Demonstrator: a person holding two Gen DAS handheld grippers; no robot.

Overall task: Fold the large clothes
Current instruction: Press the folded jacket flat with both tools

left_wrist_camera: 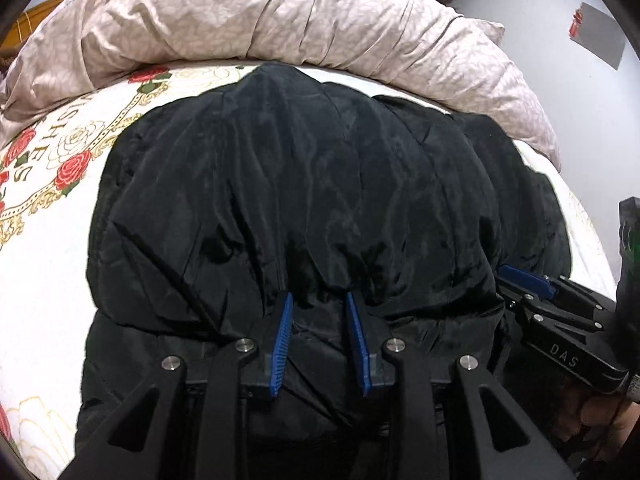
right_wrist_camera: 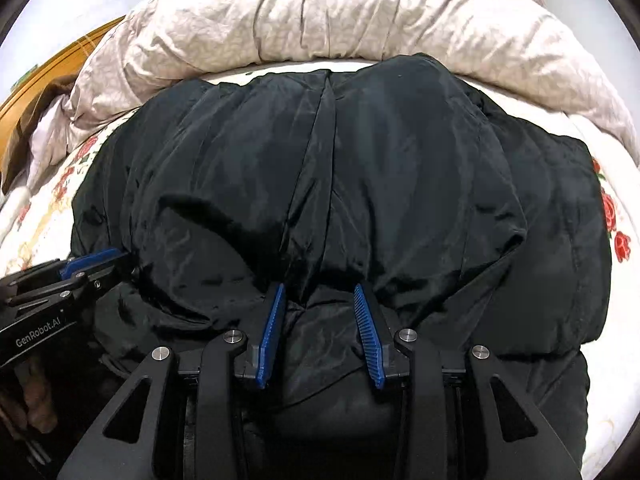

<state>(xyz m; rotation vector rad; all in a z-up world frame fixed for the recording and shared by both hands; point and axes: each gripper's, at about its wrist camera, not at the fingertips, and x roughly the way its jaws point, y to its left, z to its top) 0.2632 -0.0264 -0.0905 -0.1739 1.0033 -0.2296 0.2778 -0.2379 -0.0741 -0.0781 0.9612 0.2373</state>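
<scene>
Black coat on a rose-printed sheet, under a pale duvet

The padded coat is plain glossy black, filling the middle of both views. The bed sheet at the left is white, printed with red roses, green leaves and gold chain-like scrollwork. The crumpled duvet across the top is pale pinkish beige with a faint leaf pattern. Both grippers are matte black with ribbed blue pads, and silver bolts.

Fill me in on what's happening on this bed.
A person with a handheld gripper in each hand is folding a black padded jacket on a rose-print bedsheet. The left gripper and right gripper each pinch a bunch of the jacket's near edge between blue fingers. A rumpled beige duvet lies behind it.
</scene>
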